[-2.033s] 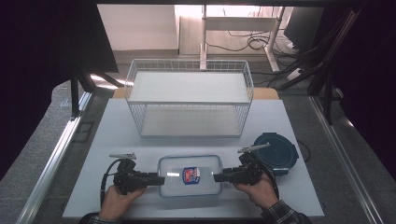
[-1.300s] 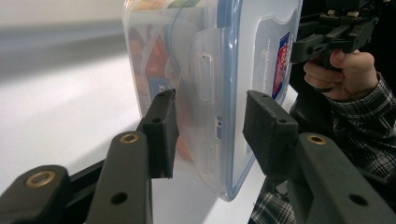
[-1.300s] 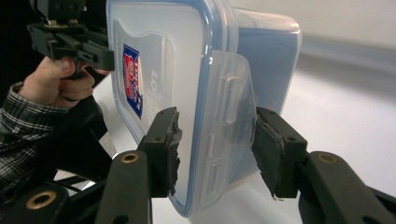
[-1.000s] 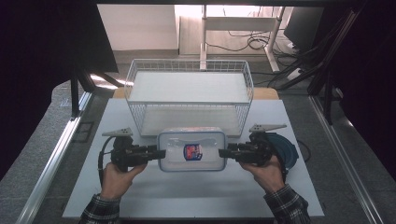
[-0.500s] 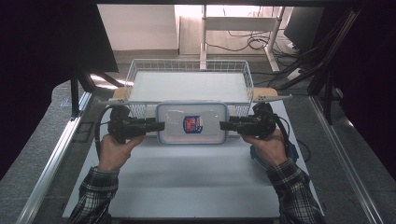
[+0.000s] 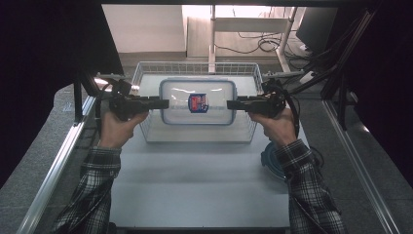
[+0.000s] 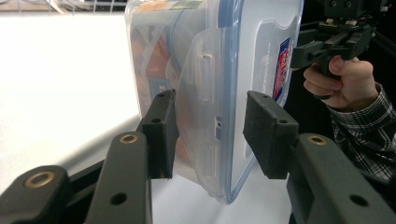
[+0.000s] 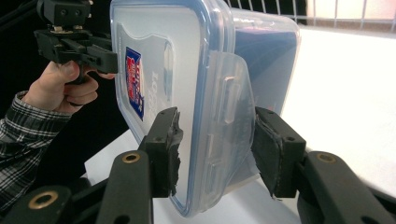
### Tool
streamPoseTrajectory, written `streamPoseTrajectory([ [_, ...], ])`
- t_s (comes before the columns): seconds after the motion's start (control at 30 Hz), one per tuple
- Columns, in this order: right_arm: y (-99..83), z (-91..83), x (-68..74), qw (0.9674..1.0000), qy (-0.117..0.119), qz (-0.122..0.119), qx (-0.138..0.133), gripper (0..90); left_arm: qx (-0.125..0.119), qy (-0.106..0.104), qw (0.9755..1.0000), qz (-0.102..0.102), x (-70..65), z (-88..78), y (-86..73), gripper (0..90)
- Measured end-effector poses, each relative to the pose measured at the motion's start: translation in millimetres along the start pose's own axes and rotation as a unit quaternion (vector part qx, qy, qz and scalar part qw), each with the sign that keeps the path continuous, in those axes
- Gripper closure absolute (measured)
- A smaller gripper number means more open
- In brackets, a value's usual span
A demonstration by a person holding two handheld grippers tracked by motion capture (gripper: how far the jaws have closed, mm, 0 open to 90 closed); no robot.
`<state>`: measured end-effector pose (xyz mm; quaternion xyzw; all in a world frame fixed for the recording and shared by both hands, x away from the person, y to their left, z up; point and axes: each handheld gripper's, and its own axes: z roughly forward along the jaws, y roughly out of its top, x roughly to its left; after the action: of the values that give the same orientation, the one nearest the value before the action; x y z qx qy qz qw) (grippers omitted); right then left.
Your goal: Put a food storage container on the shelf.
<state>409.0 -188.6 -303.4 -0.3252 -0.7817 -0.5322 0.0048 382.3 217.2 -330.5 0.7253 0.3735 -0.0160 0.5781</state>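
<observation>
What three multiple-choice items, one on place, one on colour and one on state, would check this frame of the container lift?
1. Where is the plastic container?
A. Lying on the white table
B. Held up over the wire basket
C. Resting on the dark blue lid

2. What colour is the rim of the container's lid?
A. Blue
B. Red
C. Yellow

3. How is the container held?
A. By the left gripper alone
B. By bare hands
C. By the left gripper and the right gripper, one at each short end

Answers:
1 B: the high view shows it in the air above the basket, between the two grippers.
2 A: a blue band runs round the clear lid in all three views.
3 C: each gripper view shows its own jaws closed across an end flap, lid on one side, base on the other.
</observation>
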Motion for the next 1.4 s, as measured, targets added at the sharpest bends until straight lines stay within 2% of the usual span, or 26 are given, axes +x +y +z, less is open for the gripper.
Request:
streamPoseTrajectory([
  [0.33, 22.8, 2.3, -13.1, 1.0000, -0.004, 0.001, -0.005, 52.5, -0.003, 0.006, 1.0000, 0.000, 11.7, 6.1, 24.5, 54.6],
  [0.43, 29.6, 8.4, -20.2, 1.0000, -0.009, 0.000, -0.002, 52.4, -0.008, 0.009, 0.9999, -0.010, 22.3, 11.2, 26.0, 54.0],
  [0.57, 31.4, 13.4, -26.0, 0.9999, -0.011, 0.004, 0.001, 52.3, -0.012, 0.008, 0.9998, -0.016, 29.6, 14.6, 25.0, 53.8],
  [0.63, 31.9, 17.3, -31.5, 0.9999, -0.009, 0.011, 0.000, 52.2, -0.021, 0.008, 0.9995, -0.023, 33.5, 15.9, 24.9, 53.8],
  [0.87, 32.3, 23.1, -38.6, 0.9998, -0.008, 0.016, -0.002, 50.7, -0.027, 0.013, 0.9992, -0.027, 35.4, 16.5, 27.0, 53.6],
  [1.17, 32.5, 25.9, -39.8, 0.9996, -0.016, 0.019, -0.010, 48.3, -0.038, 0.012, 0.9987, -0.032, 37.5, 18.6, 24.7, 51.6],
  [1.3, 33.0, 27.5, -41.0, 0.9995, -0.021, 0.022, -0.012, 46.8, -0.040, 0.017, 0.9986, -0.030, 36.3, 21.8, 25.6, 46.3],
  [1.4, 34.0, 29.6, -40.7, 0.9993, -0.027, 0.024, -0.010, 45.3, -0.040, 0.027, 0.9985, -0.027, 35.9, 24.4, 26.2, 45.7],
])
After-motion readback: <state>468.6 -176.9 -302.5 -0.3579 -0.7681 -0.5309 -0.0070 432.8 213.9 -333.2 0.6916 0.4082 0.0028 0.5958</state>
